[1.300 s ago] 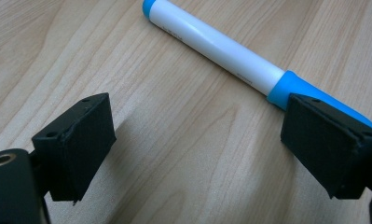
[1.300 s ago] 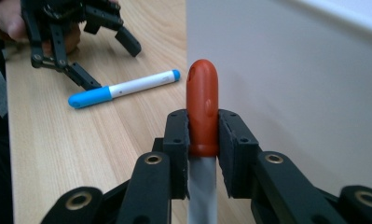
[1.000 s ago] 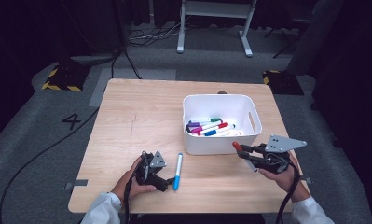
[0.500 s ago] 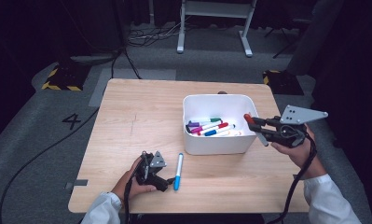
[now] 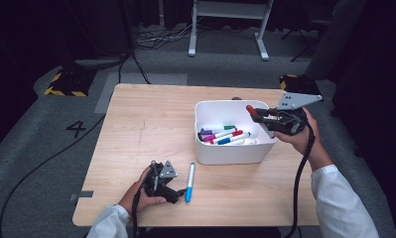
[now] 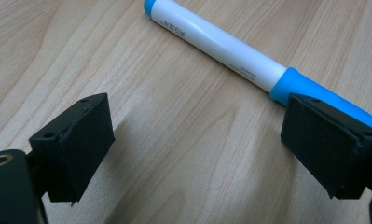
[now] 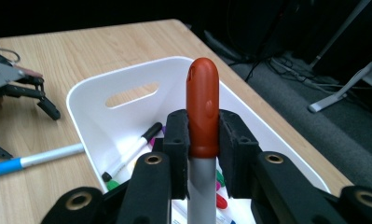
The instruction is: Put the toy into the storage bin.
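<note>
Since a second ago, our right gripper (image 5: 257,115) has risen from the table's near right edge and now hangs over the white bin (image 5: 233,154), jaws clamped on the red-capped marker (image 7: 202,112). We judge the drop is next. Our left gripper (image 5: 178,191) rests wide open near the front edge, empty, beside the blue marker (image 5: 190,182).

white sleeves (image 5: 334,198), black gripper (image 5: 257,114), grey plate (image 5: 295,100)

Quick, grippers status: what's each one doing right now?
Left gripper: open, holding nothing, beside the blue marker.
Right gripper: shut on the red marker, above the white bin.
</note>
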`<state>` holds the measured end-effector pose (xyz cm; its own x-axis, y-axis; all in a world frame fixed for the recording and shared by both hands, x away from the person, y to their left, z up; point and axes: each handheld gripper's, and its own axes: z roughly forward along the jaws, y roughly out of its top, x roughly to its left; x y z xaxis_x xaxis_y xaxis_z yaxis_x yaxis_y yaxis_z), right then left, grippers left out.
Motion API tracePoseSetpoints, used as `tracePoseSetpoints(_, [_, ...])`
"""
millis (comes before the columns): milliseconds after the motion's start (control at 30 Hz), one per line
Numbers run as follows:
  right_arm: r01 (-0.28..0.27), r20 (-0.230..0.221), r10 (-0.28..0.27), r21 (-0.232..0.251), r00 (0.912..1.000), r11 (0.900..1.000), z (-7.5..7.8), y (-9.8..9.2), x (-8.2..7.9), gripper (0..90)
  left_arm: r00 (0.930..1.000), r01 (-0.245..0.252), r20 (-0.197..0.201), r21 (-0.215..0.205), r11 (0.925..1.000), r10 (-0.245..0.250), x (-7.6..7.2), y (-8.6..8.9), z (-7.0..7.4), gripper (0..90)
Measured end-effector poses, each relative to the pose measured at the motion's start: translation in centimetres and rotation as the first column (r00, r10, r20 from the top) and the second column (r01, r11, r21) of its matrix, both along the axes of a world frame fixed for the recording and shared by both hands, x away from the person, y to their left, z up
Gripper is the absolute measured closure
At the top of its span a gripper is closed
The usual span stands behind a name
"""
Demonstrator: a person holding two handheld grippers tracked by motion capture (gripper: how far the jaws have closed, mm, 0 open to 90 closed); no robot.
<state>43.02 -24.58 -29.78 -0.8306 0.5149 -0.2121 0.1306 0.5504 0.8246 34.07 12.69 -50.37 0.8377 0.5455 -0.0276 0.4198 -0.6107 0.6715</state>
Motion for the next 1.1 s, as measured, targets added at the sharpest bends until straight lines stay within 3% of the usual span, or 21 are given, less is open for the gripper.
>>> tracePoseSetpoints(233, [-0.021,-0.066,0.017,-0.057,0.9977,0.998,-2.1,1.1,1.8,74.9,1.0,-0.001,0.001,0.0,1.0,0.001,0.0,0.0,0.0,9.5])
tracePoseSetpoints(367, [-0.05,-0.134,0.037,-0.096,0.9904,0.994,-3.5,1.6,2.7,74.9,1.0,-0.001,0.001,0.0,1.0,0.001,0.0,0.0,0.0,9.5])
tracePoseSetpoints(433, [-0.09,-0.186,0.067,-0.117,0.9803,0.989,-4.1,1.9,3.0,74.9,1.0,-0.001,0.001,0.0,1.0,0.001,0.0,0.0,0.0,9.5])
tracePoseSetpoints(500, [-0.14,-0.244,0.101,-0.149,0.9645,0.979,-4.7,2.4,3.1,74.9,1.0,0.0,0.001,0.0,1.0,0.0,0.0,0.0,0.0,9.5])
tracePoseSetpoints(600, [-0.19,-0.294,0.127,-0.198,0.9474,0.961,-5.2,3.1,3.0,74.6,1.0,-0.001,0.001,0.0,1.0,0.001,0.0,0.0,0.0,9.5])
tracePoseSetpoints(700, [-0.211,-0.331,0.135,-0.206,0.934,0.956,-5.6,3.5,3.0,74.2,1.0,0.0,0.001,0.0,1.0,0.0,0.0,0.0,0.0,9.5])
tracePoseSetpoints(767, [-0.206,-0.328,0.125,-0.225,0.9363,0.952,-5.7,4.0,2.9,69.8,1.0,-0.001,0.001,0.0,1.0,0.001,0.0,0.0,0.0,9.5])
tracePoseSetpoints(933, [-0.172,-0.294,0.104,-0.214,0.9502,0.962,-5.6,4.7,2.5,58.0,1.0,0.0,0.001,0.003,1.0,0.0,0.0,0.0,0.0,9.5])
tracePoseSetpoints(1100, [-0.104,-0.237,0.075,-0.112,0.9685,0.988,-4.7,4.3,1.7,48.2,1.0,0.001,0.004,0.003,1.0,-0.001,-0.1,0.2,0.0,10.0])
